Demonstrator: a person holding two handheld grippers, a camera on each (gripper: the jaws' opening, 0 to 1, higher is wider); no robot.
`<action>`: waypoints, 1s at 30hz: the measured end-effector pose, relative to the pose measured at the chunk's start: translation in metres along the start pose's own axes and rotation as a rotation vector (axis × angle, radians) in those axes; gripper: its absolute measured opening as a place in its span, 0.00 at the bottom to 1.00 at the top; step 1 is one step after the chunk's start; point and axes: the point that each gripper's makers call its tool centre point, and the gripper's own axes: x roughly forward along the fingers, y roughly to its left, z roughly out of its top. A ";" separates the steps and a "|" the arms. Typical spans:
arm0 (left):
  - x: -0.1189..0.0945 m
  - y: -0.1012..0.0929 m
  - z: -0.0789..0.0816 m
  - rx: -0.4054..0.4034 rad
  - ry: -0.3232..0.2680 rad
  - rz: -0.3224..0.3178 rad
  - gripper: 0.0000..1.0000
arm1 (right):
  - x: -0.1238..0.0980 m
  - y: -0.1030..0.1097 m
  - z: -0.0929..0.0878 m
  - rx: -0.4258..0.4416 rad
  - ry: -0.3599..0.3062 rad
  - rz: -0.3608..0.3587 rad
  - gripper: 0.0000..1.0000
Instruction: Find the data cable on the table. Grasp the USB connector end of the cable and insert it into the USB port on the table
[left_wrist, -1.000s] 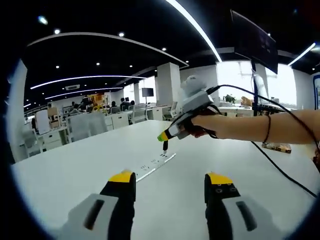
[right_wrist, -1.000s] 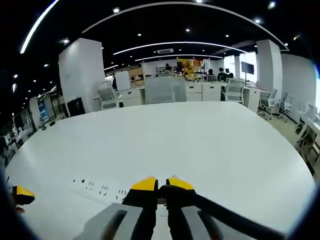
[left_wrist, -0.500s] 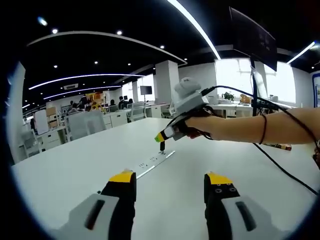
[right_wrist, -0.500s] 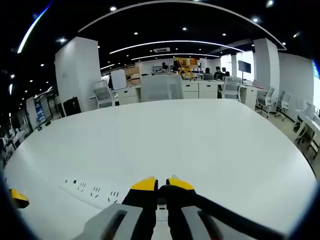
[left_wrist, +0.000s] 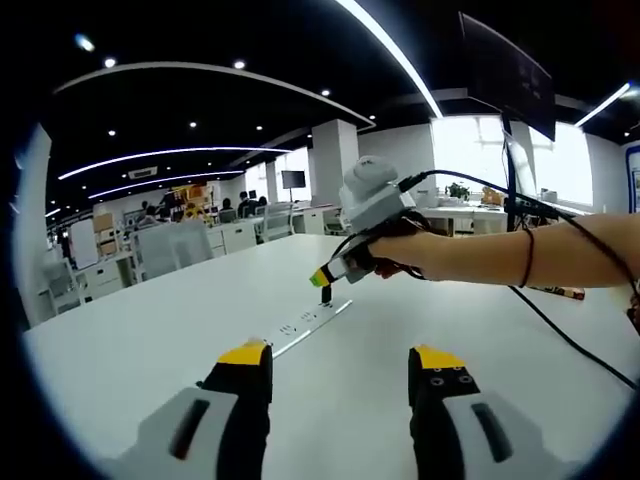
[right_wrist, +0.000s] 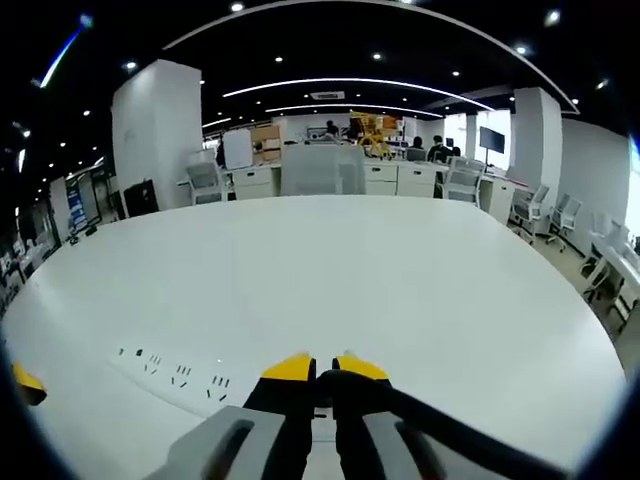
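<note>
Over the power strip's end farthest from the left gripper, the right gripper had drifted only a touch during the last second. It had not dropped noticeably toward the strip. Its jaws were clamped on the USB connector, which pointed down at the strip from just above that end. In the right gripper view the strip had slid a little leftward, which I read as the camera moving and not the strip. Taken together, this looked like fine alignment over the strip, with the insertion not yet made.

The left gripper hung short of the strip's near end, above the white bench, with its jaws apart and empty.

Much stayed unclear. The strip's openings were only small dark marks, so the USB port could not be picked out. Whether the connector's tip touched the strip could not be told. In the right gripper view the right gripper's yellow tips hid the plug, and the data cable ran off the frame, away from the strip.
</note>
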 end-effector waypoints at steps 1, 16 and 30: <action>0.000 0.000 0.000 -0.001 0.000 0.000 0.55 | 0.000 0.000 0.000 0.005 0.000 -0.001 0.08; 0.002 -0.004 -0.003 -0.009 0.014 -0.016 0.55 | 0.004 0.006 -0.003 -0.071 0.012 -0.023 0.08; 0.002 -0.005 -0.006 -0.006 0.023 -0.011 0.55 | 0.007 0.004 -0.007 -0.070 -0.008 -0.013 0.07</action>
